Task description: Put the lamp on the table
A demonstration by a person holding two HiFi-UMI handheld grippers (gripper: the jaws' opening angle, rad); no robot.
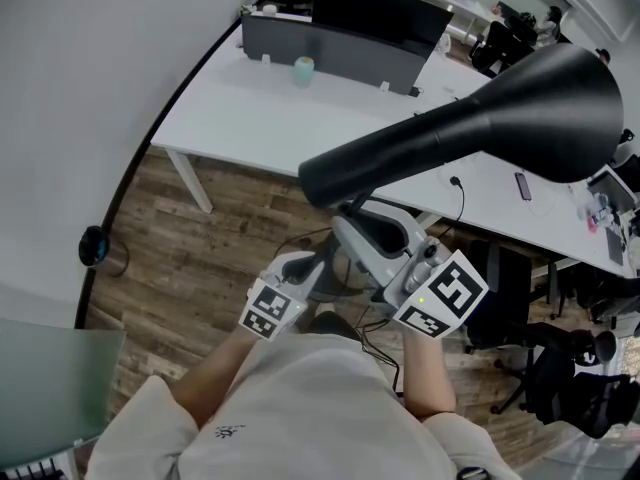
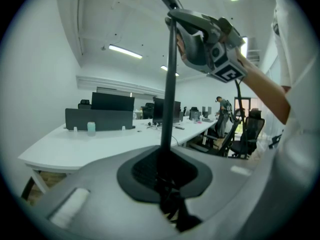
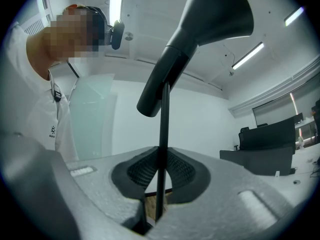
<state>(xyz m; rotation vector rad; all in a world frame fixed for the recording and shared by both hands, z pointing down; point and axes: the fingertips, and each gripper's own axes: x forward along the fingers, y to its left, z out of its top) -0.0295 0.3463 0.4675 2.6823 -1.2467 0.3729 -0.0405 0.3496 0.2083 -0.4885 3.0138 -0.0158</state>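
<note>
Left tongs (image 2: 167, 176) pinch the lamp (image 1: 480, 128) low on its thin pole (image 2: 170, 84), right tongs (image 3: 160, 179) pinch it higher up, shade (image 3: 215, 14) above both; white table (image 1: 240, 108) stands well ahead of the tongs, so pickup looks done, carry and set-down left.

You're carrying the lamp (image 1: 400, 158) in the air: matte black, with a thin straight pole (image 2: 169, 84) standing about upright and a long cone shade (image 1: 545, 93) angled off its top, wide mouth toward the right of the head view. The pole is pinched between the pads of your left gripper (image 2: 165, 181) and, higher up, your right gripper (image 3: 159, 181). The table (image 1: 230, 118) is the long white curved desk ahead, and the pole sits short of its near edge.
</note>
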